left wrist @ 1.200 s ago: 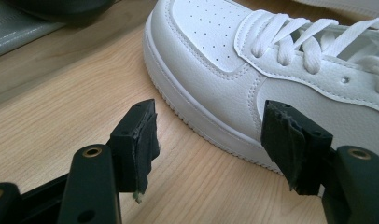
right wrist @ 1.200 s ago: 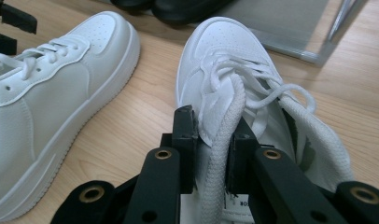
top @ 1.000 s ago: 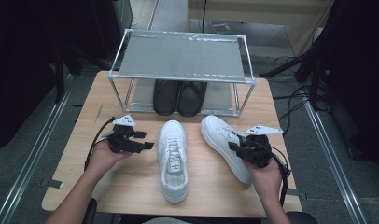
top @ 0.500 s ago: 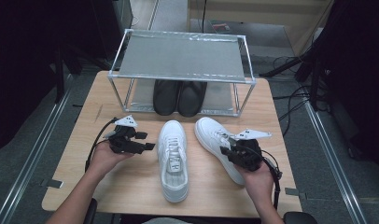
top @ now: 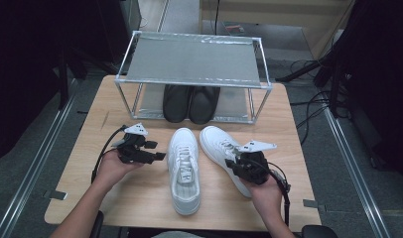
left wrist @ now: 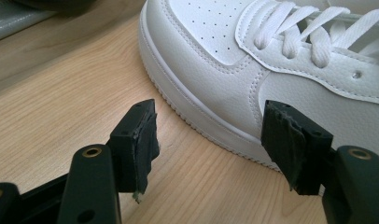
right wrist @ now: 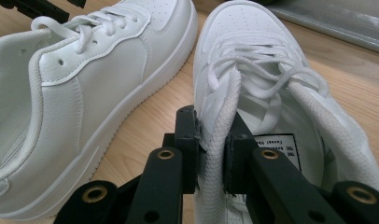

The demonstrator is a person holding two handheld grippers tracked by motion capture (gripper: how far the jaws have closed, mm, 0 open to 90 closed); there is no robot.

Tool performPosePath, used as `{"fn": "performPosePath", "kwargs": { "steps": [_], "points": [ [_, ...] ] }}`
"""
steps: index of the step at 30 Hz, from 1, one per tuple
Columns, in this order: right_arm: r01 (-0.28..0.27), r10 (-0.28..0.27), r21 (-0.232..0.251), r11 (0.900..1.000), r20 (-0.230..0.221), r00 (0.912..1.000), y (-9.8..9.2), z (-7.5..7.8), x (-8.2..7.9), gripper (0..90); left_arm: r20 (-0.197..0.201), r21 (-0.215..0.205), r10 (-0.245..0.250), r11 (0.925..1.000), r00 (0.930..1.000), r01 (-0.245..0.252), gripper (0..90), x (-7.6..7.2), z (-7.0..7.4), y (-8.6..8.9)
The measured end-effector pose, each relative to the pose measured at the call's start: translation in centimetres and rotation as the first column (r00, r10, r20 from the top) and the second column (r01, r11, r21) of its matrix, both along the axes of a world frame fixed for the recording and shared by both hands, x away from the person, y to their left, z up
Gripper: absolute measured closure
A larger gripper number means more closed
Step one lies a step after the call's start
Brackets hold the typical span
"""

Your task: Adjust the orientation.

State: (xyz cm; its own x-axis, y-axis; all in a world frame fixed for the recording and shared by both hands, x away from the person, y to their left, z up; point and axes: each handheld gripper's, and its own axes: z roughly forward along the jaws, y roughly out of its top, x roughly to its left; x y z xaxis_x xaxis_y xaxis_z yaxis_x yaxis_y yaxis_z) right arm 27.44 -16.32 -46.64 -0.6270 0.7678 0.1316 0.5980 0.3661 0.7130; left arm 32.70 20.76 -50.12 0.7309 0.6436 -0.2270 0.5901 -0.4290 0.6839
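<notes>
Two white sneakers lie on the desk (top: 140, 198), the right tool (right wrist: 211, 140) pinching only the right sneaker's (top: 220, 148) soft collar, which may slip, while the left tool (left wrist: 211, 140) gapes empty beside the left sneaker (left wrist: 271, 70).

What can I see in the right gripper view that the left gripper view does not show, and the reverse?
Right gripper view alone: the right gripper shut on the collar of the right white sneaker, with a label inside.

Left gripper view alone: the left gripper open, its jaws apart beside the left white sneaker.

Both: the left white sneaker, its laces and the wooden table.
</notes>
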Motion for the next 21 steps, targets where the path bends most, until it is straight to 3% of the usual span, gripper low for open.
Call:
{"fn": "performPosePath", "kwargs": {
  "steps": [6, 8, 11, 14, 18, 21],
  "points": [
    [0.006, -0.005, 0.058, 0.998, -0.017, 0.9998, 0.3, -0.2, 0.3, 79.5, 0.004, 0.013, -0.001, 0.9999, 1.0, 0.001, 36.5, -0.1, 0.1, 0.0],
    [0.001, 0.0, 0.057, 0.998, -0.017, 0.9999, 0.3, -0.2, 0.4, 76.8, 0.002, 0.007, 0.003, 1.0, 1.0, -0.004, 36.5, 0.0, 0.1, 0.0],
    [0.006, -0.007, 0.082, 0.997, 0.016, 0.9998, -0.4, 0.3, 0.3, 74.0, -0.001, 0.008, 0.005, 1.0, 1.0, -0.005, 36.6, 0.0, 0.0, 0.1],
    [0.006, -0.013, 0.134, 0.991, 0.05, 0.9987, -1.7, 1.2, 0.0, 74.8, -0.012, 0.013, 0.007, 0.9999, 0.9999, -0.007, 42.8, 0.0, 0.1, 0.0],
    [0.009, -0.025, 0.155, 0.988, 0.099, 0.9948, -3.7, 2.2, -0.1, 74.0, -0.019, 0.021, 0.021, 0.9996, 0.9996, -0.021, 50.1, -0.2, 0.1, -0.1],
    [0.002, -0.019, 0.181, 0.984, 0.093, 0.9955, -4.9, 2.1, 0.3, 71.6, -0.052, 0.033, 0.044, 0.9985, 0.9976, -0.043, 58.5, -0.1, -0.1, 0.0]
  ]
}}
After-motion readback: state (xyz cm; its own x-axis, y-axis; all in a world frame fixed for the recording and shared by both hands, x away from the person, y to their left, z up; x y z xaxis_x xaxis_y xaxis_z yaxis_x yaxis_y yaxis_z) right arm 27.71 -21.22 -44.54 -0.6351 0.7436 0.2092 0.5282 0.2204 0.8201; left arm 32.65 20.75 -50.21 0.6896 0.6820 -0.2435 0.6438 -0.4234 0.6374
